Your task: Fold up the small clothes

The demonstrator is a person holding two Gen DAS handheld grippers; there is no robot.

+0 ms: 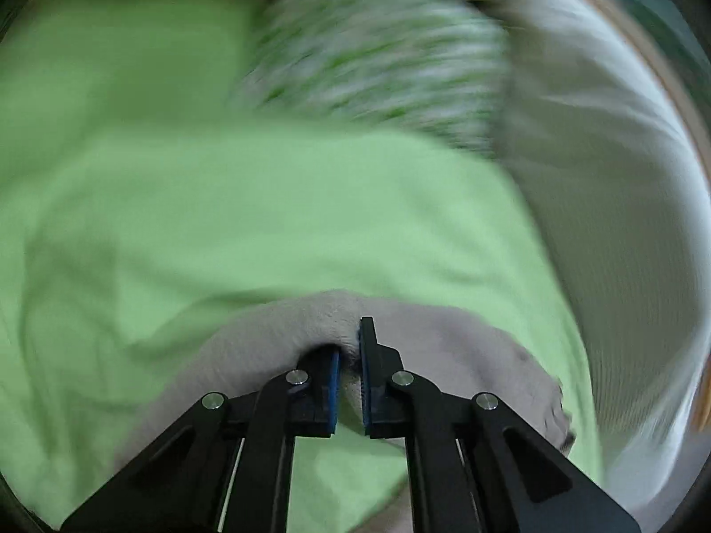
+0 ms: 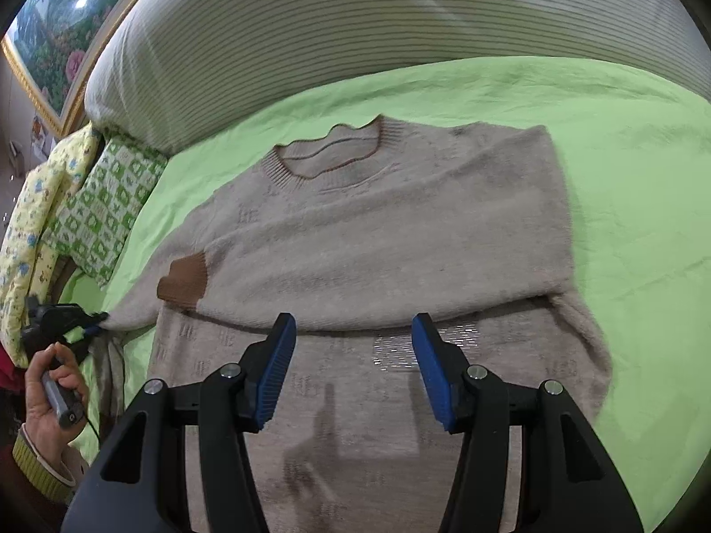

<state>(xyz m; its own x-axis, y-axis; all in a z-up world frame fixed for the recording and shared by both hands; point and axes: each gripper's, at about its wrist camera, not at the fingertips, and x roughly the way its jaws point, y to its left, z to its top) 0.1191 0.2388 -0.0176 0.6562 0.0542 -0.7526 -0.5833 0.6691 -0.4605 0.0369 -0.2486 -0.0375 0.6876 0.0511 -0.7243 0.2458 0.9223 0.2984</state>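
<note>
Fuzzy beige knit, the sweater point(image 2: 382, 231) lies face up in the middle of a bed under a green sheet point(image 2: 622, 186), collar at the far side, hem near. At the far left, a hand point(image 2: 46, 395) holds the left claw point(image 2: 95, 317), whose tips meet the sweater's left edge by the sleeve. That sleeve is already folded across the chest, its brown cuff point(image 2: 184, 282) lying on the left side. Patterned pillows point(image 2: 102, 204) sit at the left, a striped headboard point(image 2: 355, 35) beyond. The right claw point(image 2: 353, 373) hovers released over the lower body of the sweater, with nothing between its pads.

The sweater looks soft, light and floppy, and probably clings a little to the sheet; it should be pinched at an edge or corner, such as the hem or a shoulder, so the layers lift together.

Only the left wrist view, though blurred, shows the left claw point(image 1: 351, 355) clenched on a bunched fold of knit. Only the right wrist view shows the whole garment and the folded sleeve.
</note>
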